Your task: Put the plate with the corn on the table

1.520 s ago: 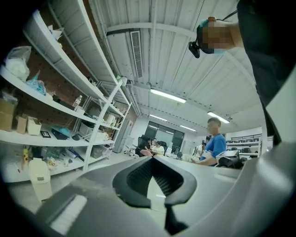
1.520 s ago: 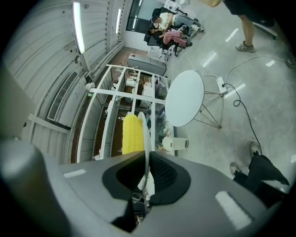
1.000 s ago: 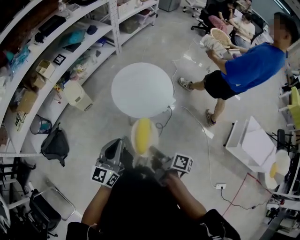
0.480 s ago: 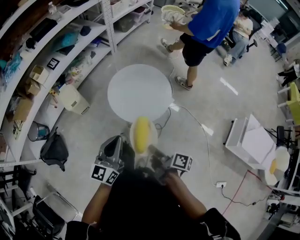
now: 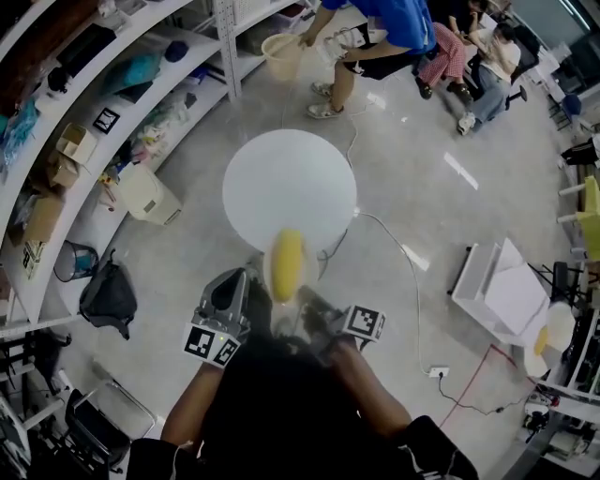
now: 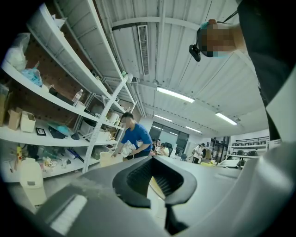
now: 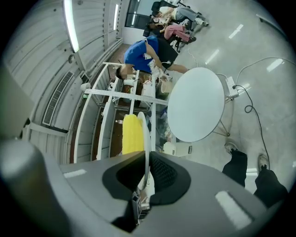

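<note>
A yellow corn cob lies on a small pale plate. The plate hangs over the near edge of the round white table. My right gripper is shut on the plate's near rim. In the right gripper view the plate stands edge-on between the dark pads of that gripper, with the corn on its left face and the table beyond. My left gripper is just left of the plate and holds nothing. Its jaws show only a narrow gap.
Long shelves full of boxes run along the left. A person in blue bends over a basket beyond the table. A white container and a black bag sit on the floor to the left. A cable trails to the right.
The plate with the corn has come nearer to the table and now overlaps its near edge. The person in blue has walked from the right to the shelves at the top.
</note>
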The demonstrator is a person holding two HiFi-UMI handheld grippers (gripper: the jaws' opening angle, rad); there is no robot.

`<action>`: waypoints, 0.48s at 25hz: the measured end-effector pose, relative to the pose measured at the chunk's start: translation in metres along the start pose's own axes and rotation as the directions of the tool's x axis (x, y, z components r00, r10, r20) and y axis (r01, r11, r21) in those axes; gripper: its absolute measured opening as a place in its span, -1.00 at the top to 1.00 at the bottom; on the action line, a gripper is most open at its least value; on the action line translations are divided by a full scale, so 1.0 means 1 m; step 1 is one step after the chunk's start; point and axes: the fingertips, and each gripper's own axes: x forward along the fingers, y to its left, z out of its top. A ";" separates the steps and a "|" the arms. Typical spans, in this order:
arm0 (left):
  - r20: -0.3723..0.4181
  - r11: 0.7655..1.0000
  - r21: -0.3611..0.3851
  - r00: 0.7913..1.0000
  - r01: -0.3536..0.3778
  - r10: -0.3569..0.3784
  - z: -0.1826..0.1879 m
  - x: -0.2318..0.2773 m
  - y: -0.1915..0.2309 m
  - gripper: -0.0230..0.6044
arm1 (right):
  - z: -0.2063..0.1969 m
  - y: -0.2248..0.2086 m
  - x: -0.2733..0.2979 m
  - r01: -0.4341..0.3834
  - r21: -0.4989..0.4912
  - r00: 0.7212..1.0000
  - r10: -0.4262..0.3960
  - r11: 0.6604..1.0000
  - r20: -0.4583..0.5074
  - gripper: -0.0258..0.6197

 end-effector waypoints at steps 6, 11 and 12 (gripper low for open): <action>-0.013 1.000 -0.014 1.000 0.017 -0.017 0.004 0.029 0.025 0.92 | 0.019 -0.005 0.026 0.053 0.008 0.999 -0.053 0.999 0.010 0.82; -0.024 0.999 -0.022 0.999 0.040 -0.040 0.012 0.048 0.047 0.92 | 0.033 -0.001 0.050 0.052 0.009 0.998 -0.052 0.999 0.026 0.82; -0.026 0.999 -0.024 0.999 0.044 -0.045 0.014 0.051 0.051 0.92 | 0.036 0.000 0.054 0.049 0.011 0.998 -0.050 0.999 0.030 0.82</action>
